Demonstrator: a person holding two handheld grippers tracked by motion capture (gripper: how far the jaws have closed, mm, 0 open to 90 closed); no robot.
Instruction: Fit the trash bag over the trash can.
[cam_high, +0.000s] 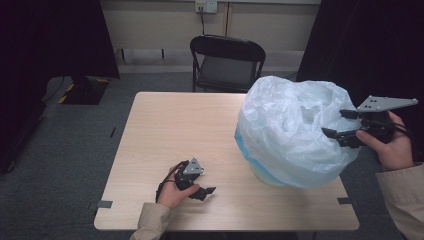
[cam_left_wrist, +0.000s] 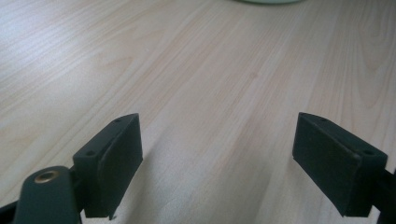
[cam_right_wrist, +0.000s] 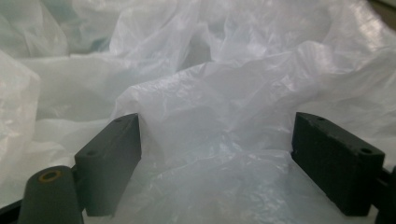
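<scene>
A crumpled white plastic bag (cam_high: 292, 127) lines a pale round bin (cam_high: 262, 172) on the right half of the wooden table (cam_high: 170, 130). My right gripper (cam_high: 336, 123) is at the bag's right rim, jaws wide apart and pointing left into the plastic. In the right gripper view the bag (cam_right_wrist: 205, 93) bulges between the two fingers (cam_right_wrist: 109, 163) without being pinched. My left gripper (cam_high: 206, 192) rests low near the table's front edge, left of the bin. Its jaws stand open over bare wood (cam_left_wrist: 196, 84), nothing between them.
A black chair (cam_high: 226, 62) stands behind the table's far edge. Dark curtains hang at both back corners, and a black stand base (cam_high: 82, 90) sits on the floor at the left. The bin's bottom edge (cam_left_wrist: 266, 1) shows at the top of the left gripper view.
</scene>
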